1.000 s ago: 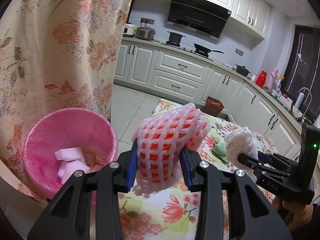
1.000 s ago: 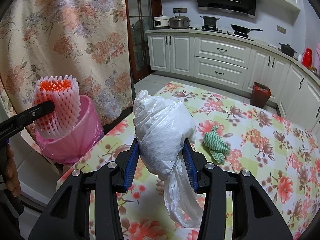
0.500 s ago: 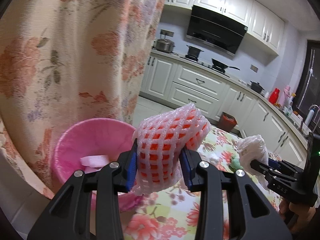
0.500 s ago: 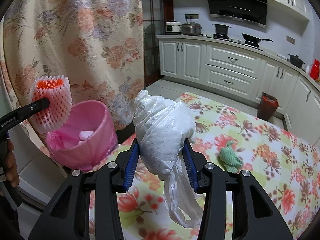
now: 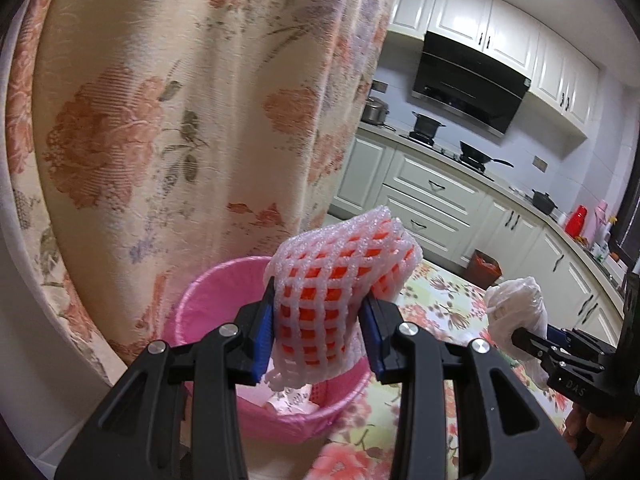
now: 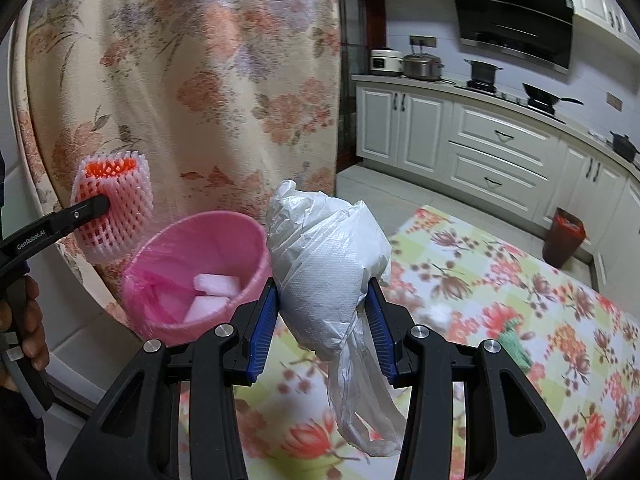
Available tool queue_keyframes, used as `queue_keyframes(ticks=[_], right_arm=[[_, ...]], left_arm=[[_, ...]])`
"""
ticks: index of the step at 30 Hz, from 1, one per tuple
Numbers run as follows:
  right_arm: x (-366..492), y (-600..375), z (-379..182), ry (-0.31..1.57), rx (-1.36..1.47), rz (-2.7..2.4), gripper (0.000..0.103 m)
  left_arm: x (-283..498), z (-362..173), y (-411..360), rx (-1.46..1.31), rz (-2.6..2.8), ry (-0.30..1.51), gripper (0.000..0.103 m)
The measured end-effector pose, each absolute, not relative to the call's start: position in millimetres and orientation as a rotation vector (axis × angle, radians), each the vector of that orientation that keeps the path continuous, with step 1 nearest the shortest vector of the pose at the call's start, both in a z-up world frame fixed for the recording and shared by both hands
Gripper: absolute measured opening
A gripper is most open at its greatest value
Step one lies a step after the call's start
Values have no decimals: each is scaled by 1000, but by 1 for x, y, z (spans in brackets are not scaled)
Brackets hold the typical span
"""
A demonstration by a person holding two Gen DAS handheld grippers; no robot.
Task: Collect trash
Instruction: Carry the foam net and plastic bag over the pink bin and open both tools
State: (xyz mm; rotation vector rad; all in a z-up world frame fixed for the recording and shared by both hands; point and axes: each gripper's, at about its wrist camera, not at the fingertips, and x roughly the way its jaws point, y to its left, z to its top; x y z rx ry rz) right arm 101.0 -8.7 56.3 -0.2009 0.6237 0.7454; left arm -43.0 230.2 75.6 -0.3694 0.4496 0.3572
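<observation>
While our left claw (image 5: 320, 332) stays out of the bin, its two blue pads are clamped on the sides of a pink foam net sleeve (image 5: 340, 280) with an orange lining, which stands up between them and bulges above the tips. Just beyond and below that sleeve we see the pink bin (image 5: 224, 296), lined with a pink bag; from the right wrist view the sleeve hangs beside the bin's far left rim, above it and apart from it.

Our right claw (image 6: 324, 320) is likewise pressed shut on its load — a crumpled white plastic bag (image 6: 332, 264) that fills the gap between the pads, with a loose tail drooping below them. This bag sits in the air near the right side of the bin's rim, over the edge of the desk (image 6: 500, 280), which wears a flowered yellow-green cloth.

Inside the bin we make out white foam pieces (image 6: 216, 292) lying on the liner. On the desk, further right, a green zigzag rag (image 6: 516, 344) lies flat, partly hidden by the claw's arm and somewhat blurred.

Behind the bin hangs a cream curtain (image 6: 192, 80) with pink flowers — it fills the left half of both views. Past it run white kitchen cabinets (image 6: 480, 148), with pots on the stove under a black hood (image 6: 512, 16), and a small dark red floor bin (image 6: 564, 236) stands by the cabinets.
</observation>
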Motion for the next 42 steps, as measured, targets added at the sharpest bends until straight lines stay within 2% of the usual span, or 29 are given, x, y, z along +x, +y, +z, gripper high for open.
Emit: queue_keyframes(ticks=[28,32,34,35,36,37,42], right_arm=[[117,131,48,664,-258,937,43],[123,138,47,666,-262,946,43],[125,139,46,668,-262,942,48],[126,139,45,670,-260,943,51],[129,138,45,669,-258,938,62],[130,137,45,666,-257,931,67],[137,127,44,667,-243,906,67]], left_arm=[[-26,70,275,-381,487,458,38],[-24,67,276,-385,491,460,42],[-23,66,277,-390,493,460,45],[-22,66,278,-393,497,459,50],[-21,65,279,-398,500,459,59],[-21,65,280,-401,501,459,60],[-16,65,278,-397,504,466,62]])
